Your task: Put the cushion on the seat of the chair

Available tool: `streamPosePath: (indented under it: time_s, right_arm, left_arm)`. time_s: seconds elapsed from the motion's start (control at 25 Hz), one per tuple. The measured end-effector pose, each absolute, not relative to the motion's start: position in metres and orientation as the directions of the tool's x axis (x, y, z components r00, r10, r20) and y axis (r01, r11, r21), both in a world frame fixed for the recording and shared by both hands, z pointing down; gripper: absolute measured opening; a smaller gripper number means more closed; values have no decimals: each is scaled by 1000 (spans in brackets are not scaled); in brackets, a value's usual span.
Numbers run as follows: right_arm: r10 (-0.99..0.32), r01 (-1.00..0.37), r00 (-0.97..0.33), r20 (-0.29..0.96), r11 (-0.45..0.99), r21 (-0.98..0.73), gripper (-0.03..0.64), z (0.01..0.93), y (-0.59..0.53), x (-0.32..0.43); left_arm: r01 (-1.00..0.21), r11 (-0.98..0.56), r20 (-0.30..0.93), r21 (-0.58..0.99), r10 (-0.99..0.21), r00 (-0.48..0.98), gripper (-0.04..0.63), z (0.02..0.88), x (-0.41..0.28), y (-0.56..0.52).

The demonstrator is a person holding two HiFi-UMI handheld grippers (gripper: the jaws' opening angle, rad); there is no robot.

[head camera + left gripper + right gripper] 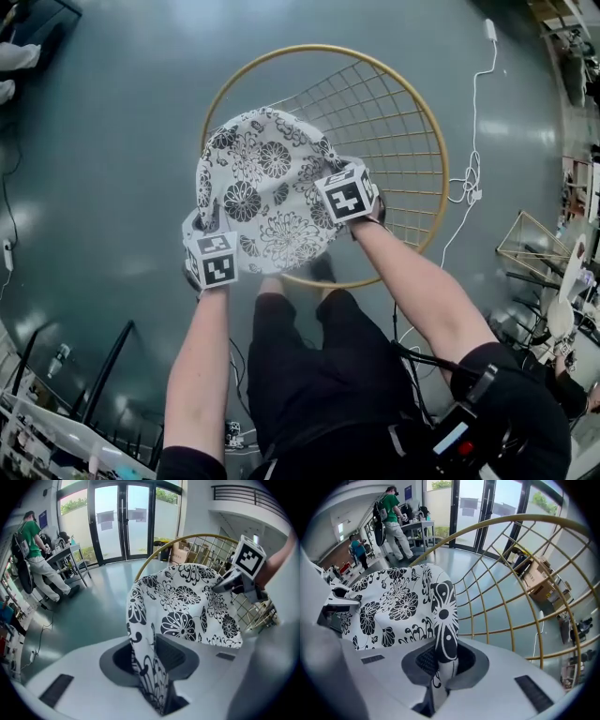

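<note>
Cushion [267,187] hangs over the chair seat [403,131], toward its near rim (not yet lying flat). Right gripper [443,665] pinches the hem tight; left gripper [157,667] has its jaws slightly apart round it. Centre it before releasing.

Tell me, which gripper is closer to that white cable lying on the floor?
Right. The right gripper holds the cushion by the edge nearest the white cable; the left gripper is at the opposite edge, farther from it.
</note>
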State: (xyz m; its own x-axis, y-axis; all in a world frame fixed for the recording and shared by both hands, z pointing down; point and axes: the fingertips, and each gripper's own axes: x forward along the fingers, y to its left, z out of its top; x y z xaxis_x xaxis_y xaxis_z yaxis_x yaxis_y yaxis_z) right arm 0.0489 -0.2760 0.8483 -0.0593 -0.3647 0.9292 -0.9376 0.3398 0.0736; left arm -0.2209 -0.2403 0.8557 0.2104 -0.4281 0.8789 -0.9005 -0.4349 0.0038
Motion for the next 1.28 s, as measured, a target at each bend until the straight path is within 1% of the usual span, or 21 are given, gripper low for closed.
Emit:
streamPosePath:
  time_s: [0.16,0.4,0.6,0.84,1.04,1.12,1.16,1.24,1.28]
  right_arm:
    - [-365,-932,-29,931,345,106,21,864,-280,50]
    - [-361,-929,3,933,345,137,23,883,-281,55]
    - [-375,-932,17,927,330,151,23,889,-282,55]
    - [-401,-944,63,914,274,185,23,879,-286,60]
    - [-401,-938,80,913,280,205,27,879,-286,65]
    - [-412,-936,82,908,281,212,56,877,-286,66]
    - [-419,-937,81,904,278,213,90,875,-287,68]
    - [-432,-939,70,899,277,206,169,870,-288,68]
    - [-436,-939,61,898,279,199,179,866,-288,68]
  left_arm:
    - [-895,-445,877,-23,-439,196,115,871,-223,-244]
    - [-893,-442,867,-82,-474,155,174,889,-230,-250]
    - [-884,-457,871,-96,-469,148,184,903,-234,-248]
    - [-876,-471,864,-109,-481,151,192,907,-230,-257]
    - [-858,-497,868,-131,-475,143,232,910,-229,-262]
    - [-862,-493,864,-121,-480,153,268,909,-231,-263]
    - [-864,-492,861,-113,-482,162,300,908,-231,-262]
    - [-866,-490,854,-105,-490,173,330,904,-234,-259]
    - [-867,-488,850,-104,-496,177,338,900,-235,-258]
